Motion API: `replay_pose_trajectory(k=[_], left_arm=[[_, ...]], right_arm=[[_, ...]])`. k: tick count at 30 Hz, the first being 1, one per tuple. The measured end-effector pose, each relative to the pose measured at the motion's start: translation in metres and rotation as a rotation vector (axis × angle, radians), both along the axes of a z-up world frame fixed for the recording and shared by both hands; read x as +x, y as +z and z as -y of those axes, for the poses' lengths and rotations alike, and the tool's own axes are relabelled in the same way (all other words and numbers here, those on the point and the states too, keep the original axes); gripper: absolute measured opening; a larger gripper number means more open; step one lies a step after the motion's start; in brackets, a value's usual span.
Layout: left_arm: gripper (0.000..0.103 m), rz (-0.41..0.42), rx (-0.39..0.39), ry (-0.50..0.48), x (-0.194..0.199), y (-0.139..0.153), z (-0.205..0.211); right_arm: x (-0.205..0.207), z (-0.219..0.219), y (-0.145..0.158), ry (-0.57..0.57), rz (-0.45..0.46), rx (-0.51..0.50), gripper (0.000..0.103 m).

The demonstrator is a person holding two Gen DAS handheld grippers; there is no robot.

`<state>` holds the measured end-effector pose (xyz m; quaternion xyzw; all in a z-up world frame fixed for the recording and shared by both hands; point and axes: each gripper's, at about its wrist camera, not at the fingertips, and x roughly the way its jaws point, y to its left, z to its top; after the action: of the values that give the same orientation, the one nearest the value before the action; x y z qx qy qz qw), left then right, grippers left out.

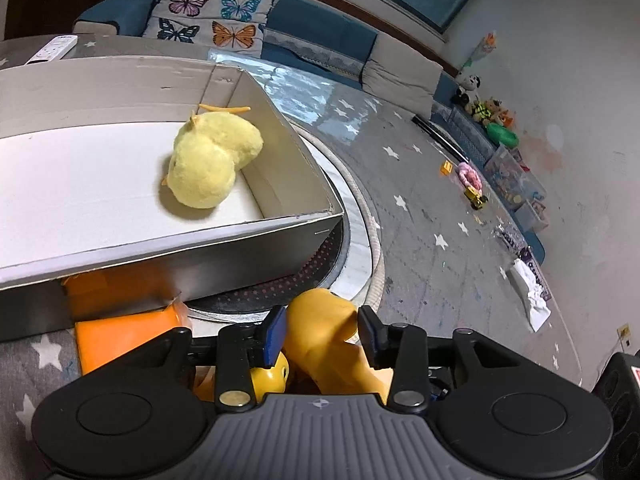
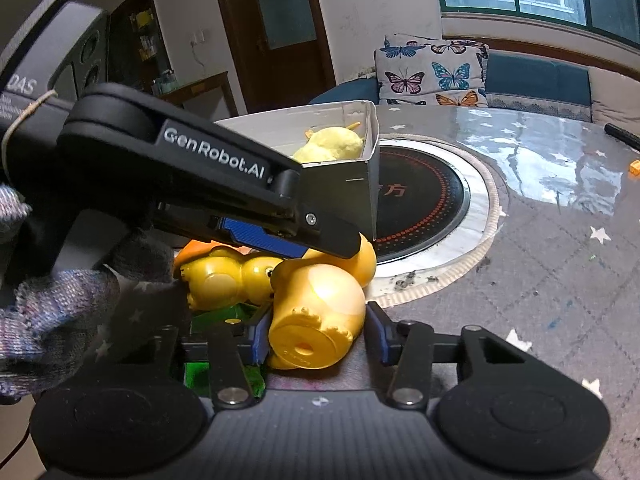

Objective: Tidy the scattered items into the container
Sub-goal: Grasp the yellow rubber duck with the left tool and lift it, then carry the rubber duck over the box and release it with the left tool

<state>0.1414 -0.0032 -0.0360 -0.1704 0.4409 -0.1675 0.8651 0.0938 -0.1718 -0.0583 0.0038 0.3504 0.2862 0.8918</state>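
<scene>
Two hand-held grippers sit before me, low over the desk (image 2: 540, 264). My left hand-held gripper (image 1: 322, 334) stands wide, its blue pads (image 1: 276, 330) apart on either side of a yellow rubber duck (image 1: 324, 332), not pressing it that I can see. Ahead and left of it, the cardboard box (image 1: 256, 236) holds a yellow plush chick (image 1: 212, 164). To the right, my right hand-held gripper (image 2: 316, 340) is narrowed around a second rubber duck (image 2: 320, 320), lying base toward the camera; whether both pads press it I cannot tell. Another yellow duck (image 2: 232, 276) lies just left of it.
</scene>
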Motion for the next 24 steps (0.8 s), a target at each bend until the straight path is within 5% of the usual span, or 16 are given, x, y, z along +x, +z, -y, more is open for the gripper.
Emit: replay_pose_trajectory(k=[10, 24], left_arm=[[0.05, -0.033, -0.04, 0.03, -0.001, -0.007, 0.001], [0.049, 0.116, -0.03, 0.082, -0.014, 0.052, -0.02]], right_arm=[[-0.003, 0.0, 0.003, -0.004, 0.015, 0.002, 0.047], [0.0, -0.019, 0.051, 0.081, 0.166, -0.01, 0.047]])
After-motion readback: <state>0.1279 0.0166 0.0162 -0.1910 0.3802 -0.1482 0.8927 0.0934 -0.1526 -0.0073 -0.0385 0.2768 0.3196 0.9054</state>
